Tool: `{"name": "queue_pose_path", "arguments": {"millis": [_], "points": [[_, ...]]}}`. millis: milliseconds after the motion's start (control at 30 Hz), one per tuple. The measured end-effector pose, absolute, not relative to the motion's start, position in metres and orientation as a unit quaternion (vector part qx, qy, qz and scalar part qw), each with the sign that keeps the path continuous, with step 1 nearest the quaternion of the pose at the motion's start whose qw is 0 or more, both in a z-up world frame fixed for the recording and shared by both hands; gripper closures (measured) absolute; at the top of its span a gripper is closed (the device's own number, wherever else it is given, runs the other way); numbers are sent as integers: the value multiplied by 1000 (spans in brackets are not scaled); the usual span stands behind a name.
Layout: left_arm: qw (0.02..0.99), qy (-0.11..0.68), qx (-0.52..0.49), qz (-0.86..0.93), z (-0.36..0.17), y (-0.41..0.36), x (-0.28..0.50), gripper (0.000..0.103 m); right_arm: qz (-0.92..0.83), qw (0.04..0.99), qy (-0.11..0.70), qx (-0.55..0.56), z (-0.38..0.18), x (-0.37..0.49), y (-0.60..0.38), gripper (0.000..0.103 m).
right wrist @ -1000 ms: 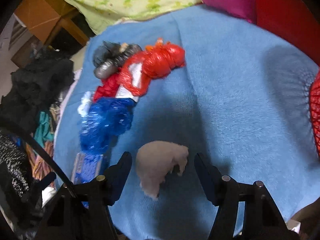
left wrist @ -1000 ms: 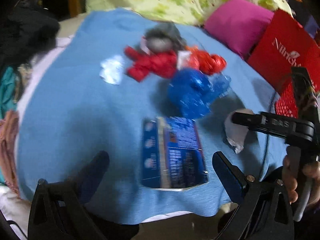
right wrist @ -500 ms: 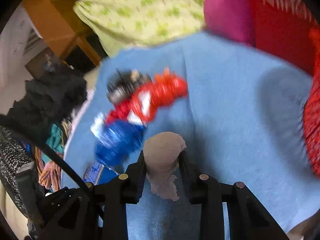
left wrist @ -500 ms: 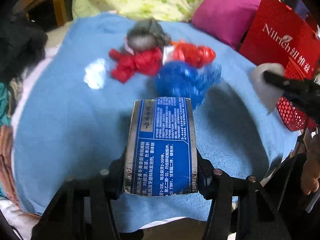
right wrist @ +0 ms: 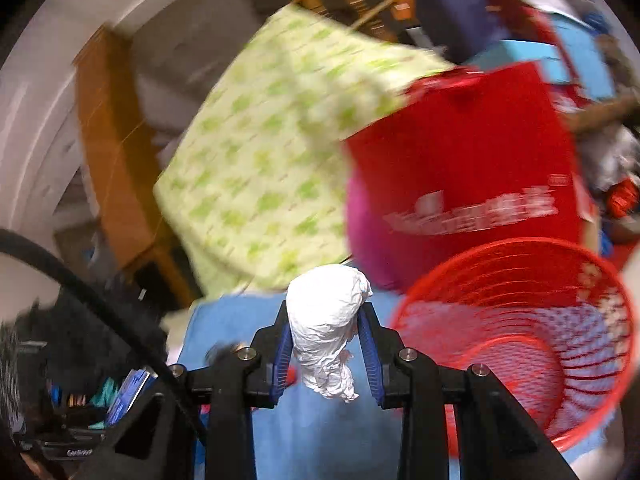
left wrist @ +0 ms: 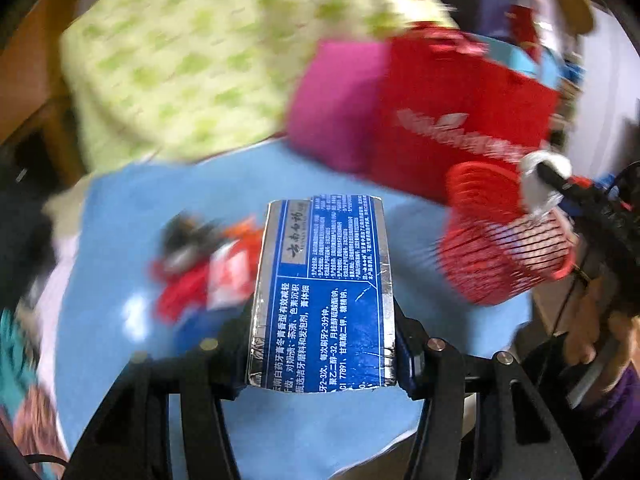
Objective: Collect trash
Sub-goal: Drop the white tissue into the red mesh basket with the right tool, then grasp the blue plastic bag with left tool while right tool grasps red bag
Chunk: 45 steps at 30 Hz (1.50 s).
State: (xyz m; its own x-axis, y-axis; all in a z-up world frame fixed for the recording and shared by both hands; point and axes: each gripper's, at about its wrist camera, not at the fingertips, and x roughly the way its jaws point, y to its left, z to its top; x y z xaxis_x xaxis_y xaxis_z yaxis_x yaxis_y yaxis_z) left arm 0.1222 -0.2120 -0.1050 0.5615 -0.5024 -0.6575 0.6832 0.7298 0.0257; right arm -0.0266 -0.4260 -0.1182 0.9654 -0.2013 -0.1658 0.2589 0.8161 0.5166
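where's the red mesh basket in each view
Left wrist: the red mesh basket sits at right of centre, beside the crumpled white tissue that the right tongs hold.
Right wrist: the basket fills the lower right, just right of the tissue.
Shared landmark: the red bag with white lettering, behind the basket in both.

The flattened box point(left wrist: 320, 296) is blue and silver with white print. The crumpled tissue point(right wrist: 326, 320) is white, the mesh basket point(right wrist: 520, 320) red (as is the bag point(right wrist: 460, 152)). The blanket point(left wrist: 192, 64) is pale yellow with green sprigs.
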Motion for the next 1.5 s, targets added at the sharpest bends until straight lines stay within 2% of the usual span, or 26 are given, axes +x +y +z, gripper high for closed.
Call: {"name": "queue_pose_path", "arguments": {"millis": [300, 367, 400, 433, 467, 667, 867, 1100, 1367, 1500], "points": [[802, 322, 157, -478, -78, -370, 105, 42, -166, 907, 25, 385, -144, -76, -507, 67], [799, 321, 166, -482, -82, -393, 106, 35, -162, 904, 28, 394, -149, -80, -516, 63], [800, 319, 169, -480, -83, -399, 106, 34, -162, 902, 29, 399, -150, -79, -518, 49], [802, 317, 167, -478, -83, -402, 107, 33, -163, 900, 27, 402, -150, -80, -520, 26], [803, 317, 164, -478, -83, -401, 106, 33, -163, 900, 18, 403, -149, -82, -520, 22], [831, 314, 145, -435, -90, -333, 128, 33, -152, 917, 15, 368, -145, -83, -511, 21], [894, 303, 113, -310, -98, -199, 157, 25, -112, 953, 22, 281, -126, -60, -458, 22], [919, 338, 95, -182, -148, -73, 172, 23, -27, 976, 80, 202, -121, -2, -377, 21], [899, 387, 43, -200, -194, -56, 185, 23, 43, 941, 232, 241, -159, 102, -333, 21], [896, 385, 32, -218, -211, -70, 194, 23, 56, 897, 305, 315, -192, 159, -343, 21]]}}
